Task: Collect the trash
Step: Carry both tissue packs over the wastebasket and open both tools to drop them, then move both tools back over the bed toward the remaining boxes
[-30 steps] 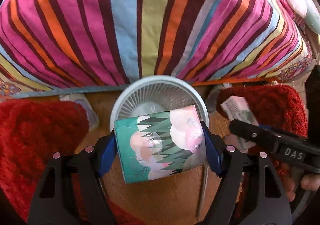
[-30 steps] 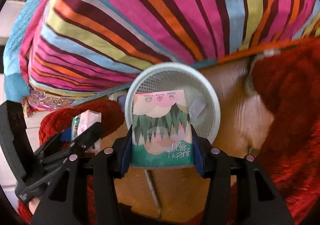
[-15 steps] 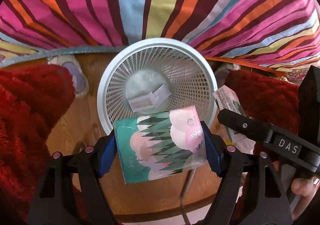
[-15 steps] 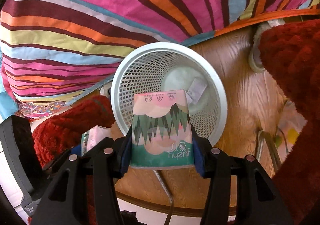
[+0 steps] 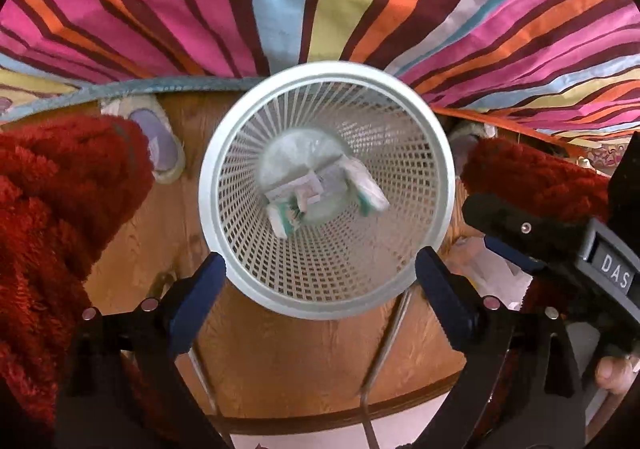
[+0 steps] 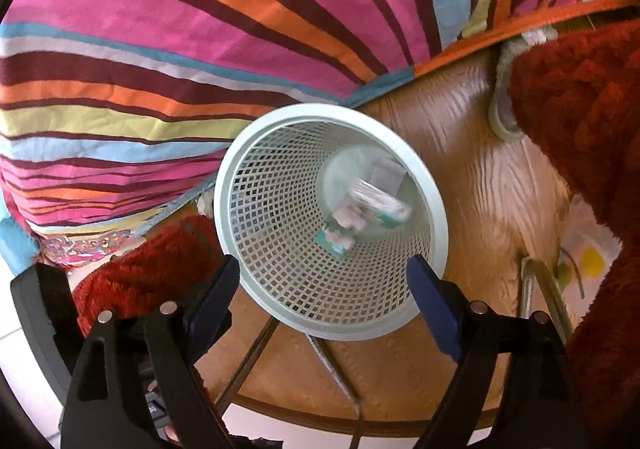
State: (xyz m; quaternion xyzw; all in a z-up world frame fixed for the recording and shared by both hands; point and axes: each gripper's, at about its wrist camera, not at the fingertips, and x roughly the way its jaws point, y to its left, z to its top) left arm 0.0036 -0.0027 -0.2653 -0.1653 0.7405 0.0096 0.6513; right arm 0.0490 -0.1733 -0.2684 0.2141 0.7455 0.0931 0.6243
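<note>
A white mesh wastebasket (image 5: 207, 185) stands on the wood surface below both grippers. Two green-and-pink tissue packets lie blurred at its bottom, one (image 5: 285, 218) beside a paper scrap (image 5: 305, 190), the other (image 5: 369, 194) against the wall. My left gripper (image 5: 320, 279) hangs over the near rim, its jaws opening with nothing between them. In the right wrist view the same basket (image 6: 437, 209) holds both packets (image 6: 339, 238) (image 6: 381, 202). My right gripper (image 6: 324, 289) is also opening, with nothing between its jaws. The right gripper (image 5: 560, 245) shows at the right edge of the left wrist view.
A striped bedspread (image 5: 280, 1) hangs behind the basket. Red fluffy fabric (image 5: 52, 209) flanks it on both sides (image 6: 580, 109). A slipper (image 5: 160, 137) lies at the left on the wood surface (image 5: 280, 361), and thin metal rods (image 6: 248, 361) run under the basket.
Both grippers came down over the basket and opened. The tissue packet each one held has dropped out and now lies at the bottom of the basket.
</note>
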